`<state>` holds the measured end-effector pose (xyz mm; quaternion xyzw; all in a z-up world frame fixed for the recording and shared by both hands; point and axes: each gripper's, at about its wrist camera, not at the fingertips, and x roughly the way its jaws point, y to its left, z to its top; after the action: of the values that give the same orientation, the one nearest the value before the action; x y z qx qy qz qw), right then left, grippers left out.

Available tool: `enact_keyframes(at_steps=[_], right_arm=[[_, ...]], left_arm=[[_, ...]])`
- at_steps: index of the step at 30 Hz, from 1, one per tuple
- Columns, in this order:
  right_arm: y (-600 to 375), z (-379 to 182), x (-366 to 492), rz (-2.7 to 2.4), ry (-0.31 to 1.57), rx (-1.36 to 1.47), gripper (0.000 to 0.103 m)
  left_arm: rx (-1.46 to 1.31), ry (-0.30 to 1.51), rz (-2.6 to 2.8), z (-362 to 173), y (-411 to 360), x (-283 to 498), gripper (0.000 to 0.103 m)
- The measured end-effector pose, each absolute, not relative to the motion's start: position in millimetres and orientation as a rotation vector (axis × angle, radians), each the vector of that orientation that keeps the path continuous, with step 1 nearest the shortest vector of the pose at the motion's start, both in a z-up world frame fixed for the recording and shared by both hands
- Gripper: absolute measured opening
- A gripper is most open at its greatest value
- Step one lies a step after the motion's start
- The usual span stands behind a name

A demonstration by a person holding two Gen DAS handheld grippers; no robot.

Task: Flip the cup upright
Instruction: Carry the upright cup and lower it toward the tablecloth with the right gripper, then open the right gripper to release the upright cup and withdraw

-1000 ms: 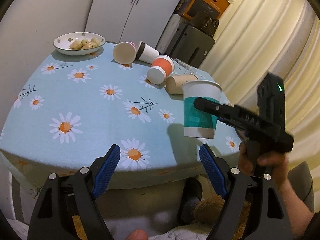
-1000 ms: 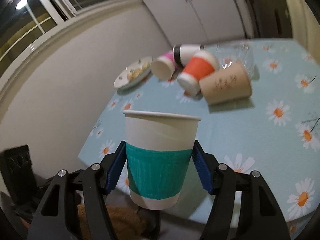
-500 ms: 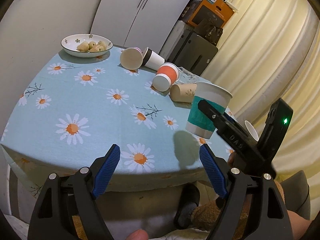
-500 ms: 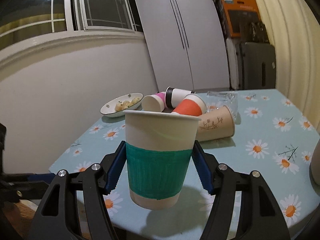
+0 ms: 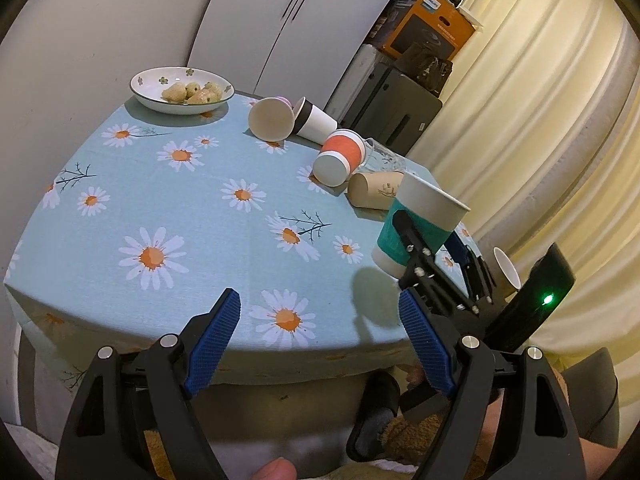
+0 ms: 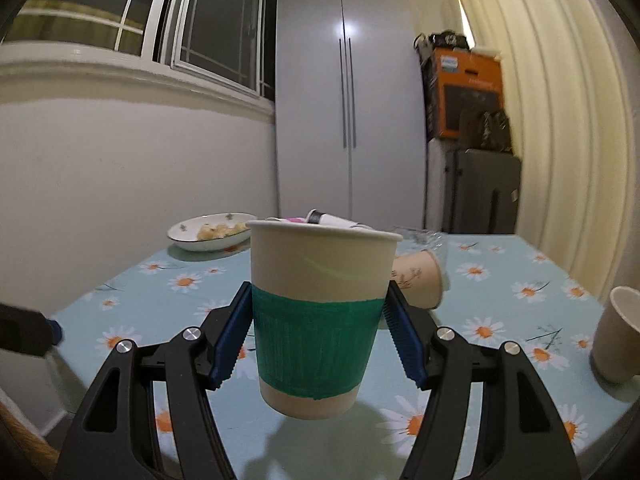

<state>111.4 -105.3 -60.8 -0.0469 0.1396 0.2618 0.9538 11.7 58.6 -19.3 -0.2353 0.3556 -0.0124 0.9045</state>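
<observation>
Left gripper gapes wide and empty before the daisy tablecloth, the green-banded paper cup at two o'clock, mouth up, above the cloth. Right gripper clamps that cup at its green band, a tan cup lying at one o'clock.
</observation>
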Motion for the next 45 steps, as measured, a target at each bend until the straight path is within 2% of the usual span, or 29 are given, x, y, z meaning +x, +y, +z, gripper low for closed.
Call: enact_keyframes(at_steps=[9,25,41,42,43,44,45], right_arm=[[-94.5,-91.1,107.3,0.462,0.281,-0.132,0.065],[-90.6,-101.1,98.9,0.469,0.277,-0.165,0.065],[-99.1,-106.8,101.6,0.471,0.376,-0.131,0.065],[-99.3,-105.0,100.8,0.472,0.373,-0.132,0.066],[-99.7,-103.6,100.3,0.471,0.372,-0.131,0.075],[-101.4,-101.3,99.1,0.471,0.366,-0.119,0.079],[-102.3,-100.0,99.2,0.470,0.364,-0.115,0.080]], left_arm=[[-0.504,0.730,-0.014,-19.8,63.5,10.2,0.080],[-0.487,0.740,-0.015,-20.9,61.2,12.5,0.080],[-0.466,0.754,0.005,-24.9,61.8,14.3,0.080],[-0.464,0.755,0.006,-24.9,61.0,14.5,0.080],[-0.461,0.756,0.008,-25.1,60.9,14.5,0.080],[-0.458,0.757,0.011,-25.4,60.8,14.7,0.080],[-0.456,0.758,0.012,-25.6,60.5,15.0,0.080]])
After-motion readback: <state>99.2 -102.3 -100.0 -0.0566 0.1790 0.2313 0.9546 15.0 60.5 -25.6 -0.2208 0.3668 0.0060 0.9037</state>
